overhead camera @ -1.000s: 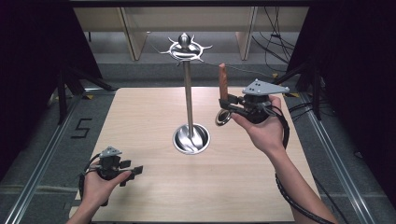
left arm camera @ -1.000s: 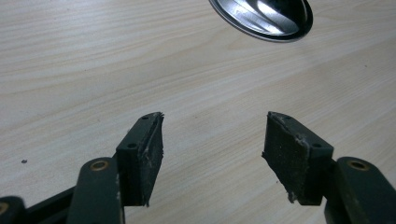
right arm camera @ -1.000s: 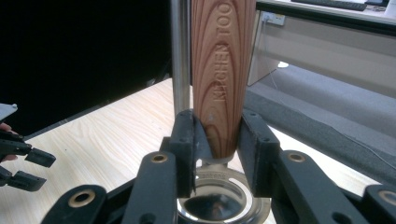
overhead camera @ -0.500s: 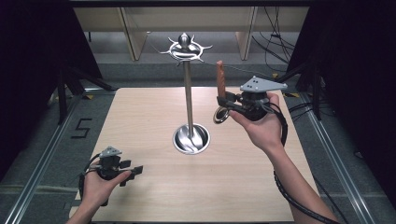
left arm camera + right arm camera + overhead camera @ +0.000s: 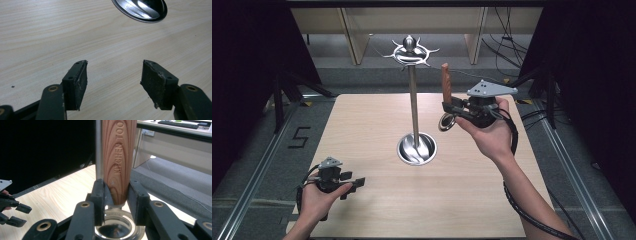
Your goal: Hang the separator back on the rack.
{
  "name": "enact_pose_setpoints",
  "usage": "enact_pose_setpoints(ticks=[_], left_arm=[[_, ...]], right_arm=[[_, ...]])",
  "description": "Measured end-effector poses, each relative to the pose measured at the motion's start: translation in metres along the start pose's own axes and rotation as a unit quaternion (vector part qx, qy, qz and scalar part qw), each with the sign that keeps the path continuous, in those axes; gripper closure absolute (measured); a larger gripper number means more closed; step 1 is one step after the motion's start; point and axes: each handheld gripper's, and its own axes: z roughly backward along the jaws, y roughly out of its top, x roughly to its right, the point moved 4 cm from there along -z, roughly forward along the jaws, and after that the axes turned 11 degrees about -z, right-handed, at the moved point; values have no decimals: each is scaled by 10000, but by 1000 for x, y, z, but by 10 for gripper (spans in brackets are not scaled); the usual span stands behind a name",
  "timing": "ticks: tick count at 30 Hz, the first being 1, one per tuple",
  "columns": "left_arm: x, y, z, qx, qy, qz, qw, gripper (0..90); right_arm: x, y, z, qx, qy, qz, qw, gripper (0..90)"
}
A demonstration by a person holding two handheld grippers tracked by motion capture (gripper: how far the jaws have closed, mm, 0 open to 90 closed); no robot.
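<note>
**Hanging the utensil on the rack**

Right gripper (image 5: 451,111) is clamped on the wooden handle (image 5: 119,157) of a kitchen utensil (image 5: 445,100), held upright at 3 o'clock of the hook stand (image 5: 412,100). Left gripper (image 5: 353,184) rests with jaws apart at 7 o'clock. Advice: raise slowly, aligning the handle end with a hook (image 5: 430,51) before releasing.

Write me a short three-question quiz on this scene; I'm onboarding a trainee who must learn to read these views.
1. True or false: the right tool is shut on the wooden-handled utensil.
2. What stands at the middle of the table?
A. a metal stand
B. a mug
C. a cutting board
3. Is anything between the pads of the left tool?

Key:
1. True; the handle stands upright in its grip.
2. A, the metal stand with hooks on top.
3. No; its jaws are open over bare wood.
</note>
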Motion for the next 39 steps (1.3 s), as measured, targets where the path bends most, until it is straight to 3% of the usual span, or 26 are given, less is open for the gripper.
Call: enact_pose_setpoints(ticks=[9, 10, 30, 32, 39], left_arm=[[0, 0, 0, 0, -2, -1, 10000, 368], [-2, -1, 2, -125, -65, -163, 9998, 368], [-1, -1, 2, -76, -64, -123, 9999, 367], [-1, -1, 2, -97, -62, -134, 9998, 368], [-1, 0, 2, -66, -61, -106, 9999, 368]], right_arm=[[-3, 4, -2, 44, 47, 14, 10000, 697], [-2, 5, -2, 70, 16, 74, 9999, 697], [-7, 6, -4, -34, 124, -22, 9999, 697], [-6, 7, -4, -21, 85, 63, 9999, 698], [-10, 7, -7, -49, 136, -57, 9999, 697]])
